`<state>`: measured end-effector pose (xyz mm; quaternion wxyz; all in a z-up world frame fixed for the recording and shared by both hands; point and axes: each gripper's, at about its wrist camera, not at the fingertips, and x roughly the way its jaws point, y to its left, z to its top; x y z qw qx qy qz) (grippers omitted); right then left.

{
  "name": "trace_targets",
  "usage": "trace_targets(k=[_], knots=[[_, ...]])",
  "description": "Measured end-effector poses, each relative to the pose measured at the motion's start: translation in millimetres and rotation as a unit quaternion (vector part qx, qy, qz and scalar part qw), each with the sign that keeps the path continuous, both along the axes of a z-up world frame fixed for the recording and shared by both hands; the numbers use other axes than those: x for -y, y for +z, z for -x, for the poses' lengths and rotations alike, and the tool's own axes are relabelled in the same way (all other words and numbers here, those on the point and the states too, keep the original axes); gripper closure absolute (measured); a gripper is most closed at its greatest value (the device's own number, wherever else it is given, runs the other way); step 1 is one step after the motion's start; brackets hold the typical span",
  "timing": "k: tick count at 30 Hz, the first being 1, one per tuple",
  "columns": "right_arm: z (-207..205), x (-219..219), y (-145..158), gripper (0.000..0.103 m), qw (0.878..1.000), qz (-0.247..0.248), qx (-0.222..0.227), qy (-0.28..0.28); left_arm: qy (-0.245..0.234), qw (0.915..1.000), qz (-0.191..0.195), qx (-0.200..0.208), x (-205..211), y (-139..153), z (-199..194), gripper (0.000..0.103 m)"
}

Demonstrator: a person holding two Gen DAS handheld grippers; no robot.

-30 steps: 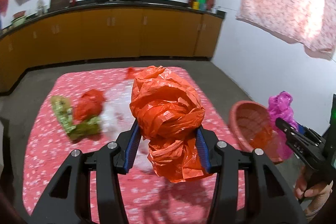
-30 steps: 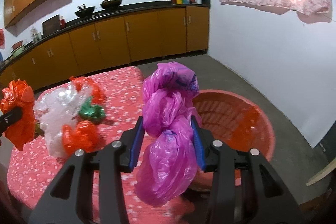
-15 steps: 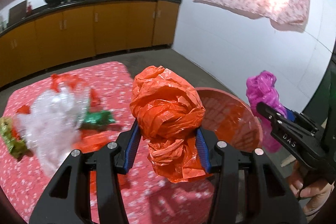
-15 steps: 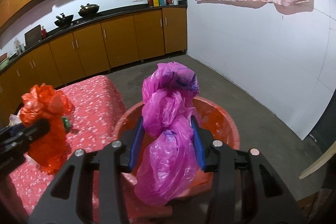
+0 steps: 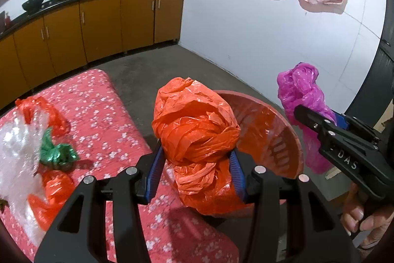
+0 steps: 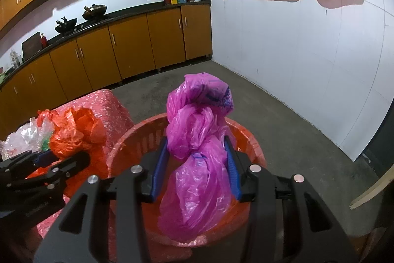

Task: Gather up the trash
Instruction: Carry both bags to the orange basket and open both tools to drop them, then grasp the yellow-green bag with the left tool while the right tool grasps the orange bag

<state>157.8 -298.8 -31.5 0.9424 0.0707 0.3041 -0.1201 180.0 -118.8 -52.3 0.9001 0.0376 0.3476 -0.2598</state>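
A kitchen with orange cabinets (image 6: 138,46) and a grey concrete floor frames the red basket (image 6: 123,147), which stands on the floor hard against the corner of a red flowered tabletop (image 5: 103,115). Your right gripper (image 6: 197,164) is clamped on the pink bag (image 6: 197,152), hanging directly over the basket's mouth. Your left gripper (image 5: 197,171) is clamped on the orange bag (image 5: 194,139), just beside the basket's near rim, still partly over the tabletop. Carry the orange bag fully past the rim before letting go, and free each bag low, so neither catches the rim. More bags (image 5: 51,154) lie on the tabletop, well apart from the basket.
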Motion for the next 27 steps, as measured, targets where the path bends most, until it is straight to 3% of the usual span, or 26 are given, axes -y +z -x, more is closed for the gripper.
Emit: trace_targets(k=[15, 27], knots=[[-11, 20, -5, 0.057, 1.000, -0.024, 0.008, -0.002, -0.026, 0.9993, -0.020, -0.015, 32, -19, -22, 0.051], [-3, 31, -6, 0.036, 0.999, -0.044, 0.019, -0.005, -0.009, 0.9992, -0.025, -0.031, 24, -30, -24, 0.038]])
